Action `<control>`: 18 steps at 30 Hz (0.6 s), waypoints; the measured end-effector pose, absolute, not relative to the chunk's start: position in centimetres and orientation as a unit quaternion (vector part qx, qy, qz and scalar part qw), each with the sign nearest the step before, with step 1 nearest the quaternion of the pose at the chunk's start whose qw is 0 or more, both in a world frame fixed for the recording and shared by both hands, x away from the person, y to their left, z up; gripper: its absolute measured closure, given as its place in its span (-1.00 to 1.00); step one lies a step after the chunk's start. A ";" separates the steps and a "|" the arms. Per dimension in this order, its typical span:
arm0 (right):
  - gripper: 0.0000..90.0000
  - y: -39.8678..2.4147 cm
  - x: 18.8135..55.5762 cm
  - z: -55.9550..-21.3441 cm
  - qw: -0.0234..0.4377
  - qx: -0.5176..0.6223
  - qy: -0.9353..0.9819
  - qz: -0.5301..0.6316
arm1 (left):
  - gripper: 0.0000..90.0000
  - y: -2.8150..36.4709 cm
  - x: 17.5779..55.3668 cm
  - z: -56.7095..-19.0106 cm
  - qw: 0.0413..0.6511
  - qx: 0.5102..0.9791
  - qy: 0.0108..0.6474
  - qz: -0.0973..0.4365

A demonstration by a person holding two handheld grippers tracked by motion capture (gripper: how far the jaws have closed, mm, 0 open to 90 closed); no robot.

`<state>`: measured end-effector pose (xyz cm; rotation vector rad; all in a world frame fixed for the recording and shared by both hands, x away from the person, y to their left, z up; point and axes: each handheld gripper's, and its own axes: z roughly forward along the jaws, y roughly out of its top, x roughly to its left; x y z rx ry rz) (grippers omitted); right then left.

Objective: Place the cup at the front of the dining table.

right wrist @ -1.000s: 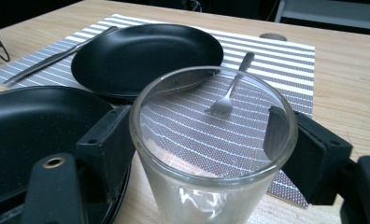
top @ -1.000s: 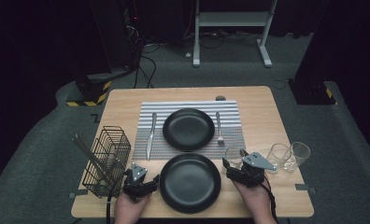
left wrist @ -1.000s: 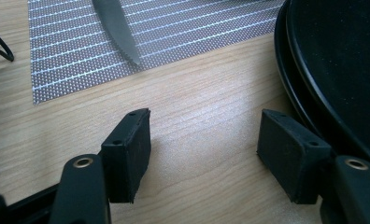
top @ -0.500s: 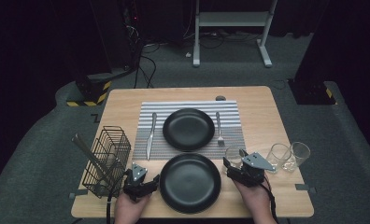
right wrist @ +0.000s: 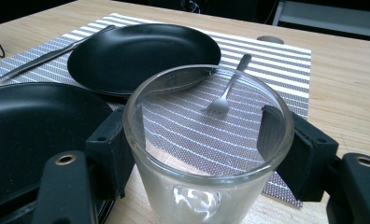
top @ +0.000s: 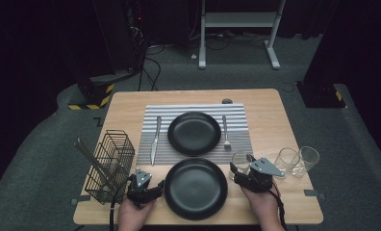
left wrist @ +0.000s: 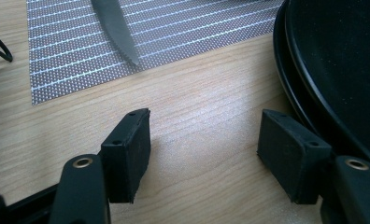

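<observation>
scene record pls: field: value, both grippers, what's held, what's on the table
left gripper: open, nothing between the jaws, beside the near plate
right gripper: jaws have just been closing, pads on both sides of a glass
glass: upright, clear, on the table
placemat: striped, carries the far plate, knife to its left, fork to its right
wire basket: left edge of the table
other glasses: two, right of the right gripper
</observation>
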<state>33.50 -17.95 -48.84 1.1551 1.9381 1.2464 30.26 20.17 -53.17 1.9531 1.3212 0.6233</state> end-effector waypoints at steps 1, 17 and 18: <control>-0.36 -18.0 33.5 -48.8 0.277 0.430 0.723 0.464 | -0.23 20.2 30.3 -53.2 0.344 0.752 0.509 0.240; -0.35 -18.0 33.1 -47.9 0.281 0.425 0.720 0.471 | -0.23 20.2 30.2 -53.2 0.344 0.752 0.508 0.239; -0.35 -18.0 33.1 -47.9 0.281 0.425 0.719 0.472 | -0.23 20.2 30.2 -53.2 0.344 0.752 0.508 0.239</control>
